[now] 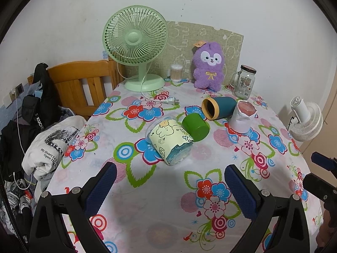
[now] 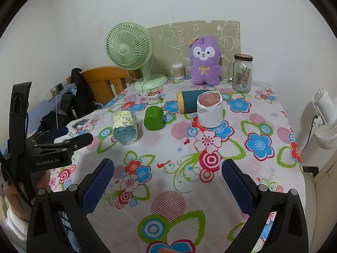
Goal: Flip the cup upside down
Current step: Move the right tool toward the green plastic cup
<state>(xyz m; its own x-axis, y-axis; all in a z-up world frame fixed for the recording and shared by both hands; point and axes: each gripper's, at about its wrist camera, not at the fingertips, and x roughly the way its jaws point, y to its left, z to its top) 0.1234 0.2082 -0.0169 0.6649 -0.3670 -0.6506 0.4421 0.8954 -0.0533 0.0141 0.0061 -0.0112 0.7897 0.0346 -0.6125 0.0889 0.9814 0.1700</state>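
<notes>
Several cups sit mid-table on the floral cloth. A clear cup with a cartoon label [image 1: 169, 141] [image 2: 124, 128] lies on its side. A green cup [image 1: 195, 126] [image 2: 153, 118] lies tipped beside it. A teal cup with a yellow rim [image 1: 219, 108] [image 2: 190, 104] lies on its side behind. A white paper-wrapped cup [image 1: 242, 117] [image 2: 210, 110] stands with a pink end up. My left gripper [image 1: 170, 181] is open and empty, just short of the cartoon cup. My right gripper [image 2: 168, 177] is open and empty, nearer the table's front.
A green fan [image 1: 135, 46] [image 2: 129, 47], its plug and cord [image 1: 168, 100], a cotton-swab jar [image 1: 176, 72], a purple plush [image 1: 208, 66] [image 2: 204, 63] and a glass jar [image 1: 244, 81] [image 2: 242, 73] stand at the back. Clothes [image 1: 48, 147] and a wooden chair [image 1: 84, 84] are left; a white fan [image 1: 305, 120] is right.
</notes>
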